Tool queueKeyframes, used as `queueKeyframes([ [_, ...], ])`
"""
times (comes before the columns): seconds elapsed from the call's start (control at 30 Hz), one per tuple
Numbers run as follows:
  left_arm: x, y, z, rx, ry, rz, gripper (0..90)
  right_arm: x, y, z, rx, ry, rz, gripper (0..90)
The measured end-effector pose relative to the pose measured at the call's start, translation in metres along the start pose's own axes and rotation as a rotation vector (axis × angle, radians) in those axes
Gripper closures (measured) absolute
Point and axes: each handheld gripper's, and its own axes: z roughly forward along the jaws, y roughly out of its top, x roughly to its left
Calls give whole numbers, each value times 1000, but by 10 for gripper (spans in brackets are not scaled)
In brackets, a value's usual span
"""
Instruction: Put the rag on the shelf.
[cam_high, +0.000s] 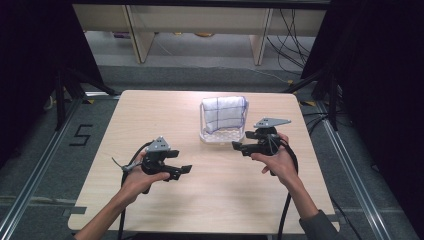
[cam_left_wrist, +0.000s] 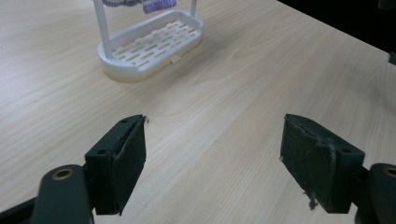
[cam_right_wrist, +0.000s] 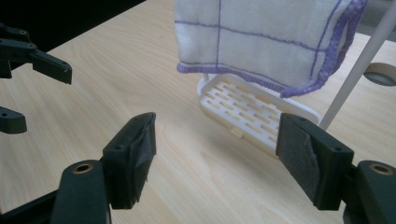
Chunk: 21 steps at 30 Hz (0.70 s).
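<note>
A white cloth (cam_high: 224, 113) with thin purple lines and a purple hem hangs over the top bar of a small white rack (cam_high: 216, 135), which stands toward the far middle of the desk (cam_high: 150, 120). Draped that way, the cloth hangs free on both sides, with its lower hem clear of the slotted tray at the rack's base, so its edges are open to a pinch from the side.

The right gripper (cam_high: 239, 146) hovers just beside the rack, on the person's near right of it, and points at it. In the right gripper view its fingers (cam_right_wrist: 299, 154) stand wide apart with nothing between them, and the cloth (cam_right_wrist: 266, 42) and the rack's tray (cam_right_wrist: 252, 109) lie straight ahead. This looks like an approach to the hanging hem, with the fingers spread to take in the folded thickness of the cloth.

The left gripper (cam_high: 184, 171) sits lower and well apart from the rack, over bare desk at the near left. Its fingers (cam_left_wrist: 126, 154) are also spread wide and empty, aimed across the wood toward the rack's base (cam_left_wrist: 152, 44). Held back like this, it probably waits to steady the light rack or take the cloth's other edge, since a one-sided pull could tip or drag the rack.
</note>
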Motion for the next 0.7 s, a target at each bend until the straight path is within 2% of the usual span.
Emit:
queueKeyframes([
  [0.07,-1,-2,1,0,4,-1,223,-1,-1,2,-1,-8,-13,294],
  [0.1,-1,-5,1,8,0,2,222,-3,-2,4,0,-14,-40,294],
  [0.13,-2,-7,2,8,2,2,222,0,-3,5,0,-2,-7,292],
  [0.2,-3,-9,2,10,-10,3,221,-1,-5,6,6,-5,-25,290],
  [0.23,-4,-11,2,8,-4,5,221,2,-7,5,19,-7,-6,289],
  [0.27,-4,-13,2,12,-3,9,222,0,-9,6,15,-11,-29,289],
  [0.37,-5,-17,1,20,-3,16,221,2,-16,7,17,-12,-30,289],
  [0.4,-6,-21,-1,19,-8,17,221,3,-18,6,24,-30,-32,289],
  [0.5,-7,-24,-3,23,1,22,220,3,-21,6,30,-16,-11,289],
  [0.53,-7,-27,-3,19,9,23,221,4,-25,6,21,-34,-20,289],
  [0.63,-7,-33,-5,28,-30,-1,220,4,-30,6,27,-38,-32,288],
  [0.67,-9,-35,-5,16,-36,-20,220,6,-31,5,33,-47,-27,288],
  [0.7,-10,-36,-6,28,-39,-11,220,8,-33,6,33,-38,-8,287],
])
